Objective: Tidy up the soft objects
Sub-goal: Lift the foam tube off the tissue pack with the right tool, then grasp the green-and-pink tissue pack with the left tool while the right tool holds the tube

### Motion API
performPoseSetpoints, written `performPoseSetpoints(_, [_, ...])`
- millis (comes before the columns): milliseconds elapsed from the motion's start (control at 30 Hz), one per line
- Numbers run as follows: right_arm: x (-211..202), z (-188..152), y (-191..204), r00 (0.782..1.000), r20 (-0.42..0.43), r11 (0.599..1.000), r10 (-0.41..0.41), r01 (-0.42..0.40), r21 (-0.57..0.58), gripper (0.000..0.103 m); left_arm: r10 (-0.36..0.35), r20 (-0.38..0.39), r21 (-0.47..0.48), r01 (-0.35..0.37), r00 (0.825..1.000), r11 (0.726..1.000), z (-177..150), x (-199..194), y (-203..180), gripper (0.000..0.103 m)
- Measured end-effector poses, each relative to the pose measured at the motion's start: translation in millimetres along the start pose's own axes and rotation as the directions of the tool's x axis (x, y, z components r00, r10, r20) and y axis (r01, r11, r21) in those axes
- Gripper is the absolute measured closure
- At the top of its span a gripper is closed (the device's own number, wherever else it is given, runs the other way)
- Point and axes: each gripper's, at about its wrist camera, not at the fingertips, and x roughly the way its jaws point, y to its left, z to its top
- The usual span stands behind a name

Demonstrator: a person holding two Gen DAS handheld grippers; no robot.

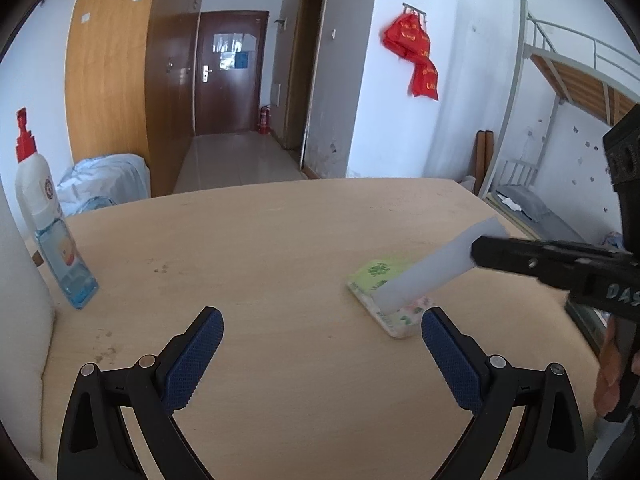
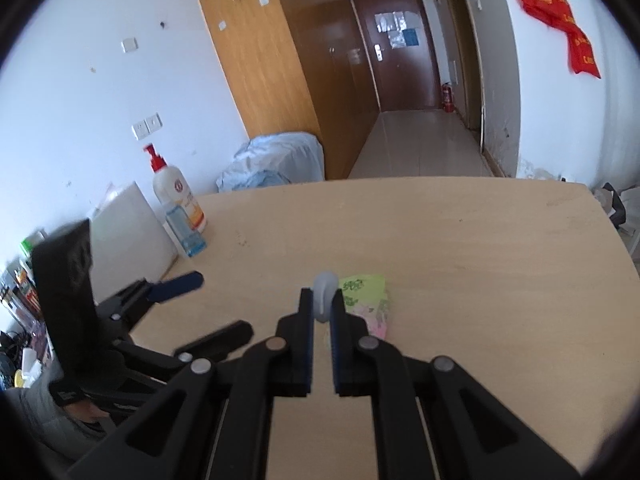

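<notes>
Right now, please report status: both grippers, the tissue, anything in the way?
Right gripper shut on white tissue, drawn from tissue pack. Left gripper open, empty. Table between them bare.

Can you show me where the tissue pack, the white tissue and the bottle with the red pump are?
tissue pack (image 1: pixel 370 276): left wrist view, its green top.
white tissue (image 1: pixel 432 270): left wrist view, middle of the sheet.
bottle with the red pump (image 2: pixel 176 196): right wrist view, its white body.
</notes>
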Motion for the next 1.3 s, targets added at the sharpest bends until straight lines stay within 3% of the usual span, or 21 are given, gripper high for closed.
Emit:
performPoseSetpoints(300, [-38,-2,-9,0.998,0.060,0.999,-0.032,0.032,0.011,0.094,-0.060,-0.006,0.030,0.060,0.998,0.998,5,5,-29,0.003])
performPoseSetpoints(533, [-44,-7,-23,0.995,0.079,0.998,-0.056,0.052,0.048,0.094,-0.067,-0.034,0.059,0.069,0.997,0.996,10,21,-51,0.003])
performPoseSetpoints(767, [-53,-12,-38,0.989,0.109,0.991,-0.103,0.093,0.093,0.094,-0.046,-0.076,0.055,0.050,0.996,0.997,17,47,-63,0.003])
performPoseSetpoints(1067, [-46,-18,-51,0.991,0.100,0.989,-0.091,0.078,0.124,0.094,-0.007,-0.174,0.006,0.008,0.985,1.000,25,84,-68,0.004])
performPoseSetpoints(1300, [-44,-17,-52,0.991,0.104,0.990,-0.082,0.068,0.126,0.094,0.013,-0.249,-0.041,-0.024,0.968,0.999,19,104,-61,0.018])
